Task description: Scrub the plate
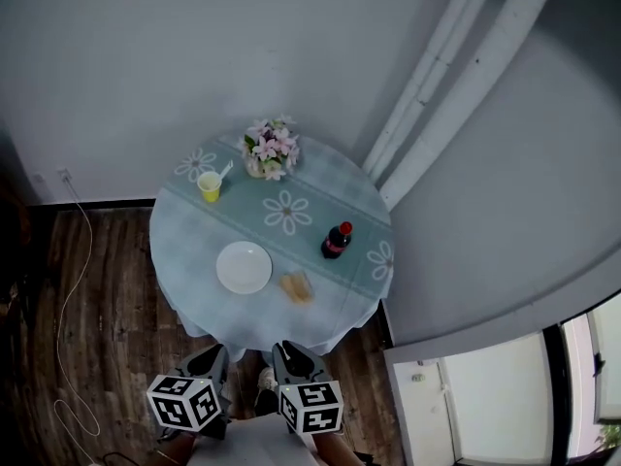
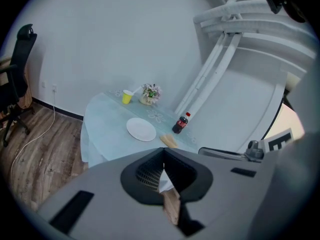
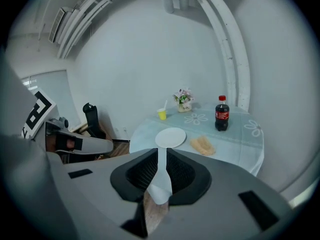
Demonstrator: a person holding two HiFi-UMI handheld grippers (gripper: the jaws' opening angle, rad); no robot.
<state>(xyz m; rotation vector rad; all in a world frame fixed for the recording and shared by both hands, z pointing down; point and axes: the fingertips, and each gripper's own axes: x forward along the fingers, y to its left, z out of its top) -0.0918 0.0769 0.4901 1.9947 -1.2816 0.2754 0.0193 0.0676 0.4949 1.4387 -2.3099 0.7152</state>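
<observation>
On round cloth-covered table [image 1: 190, 252]: flat white plate [image 1: 244, 267] | L tool [image 2: 162, 170] clenched, empty | R tool [image 3: 159, 171] clenched, empty

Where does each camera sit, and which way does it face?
Head view: on the person's head, steeply down at the table; left gripper and right gripper show below.
Left gripper view: on that gripper, along its shut jaws toward the table; right gripper at right.
Right gripper view: likewise; left gripper at left.
All share the plate.
</observation>
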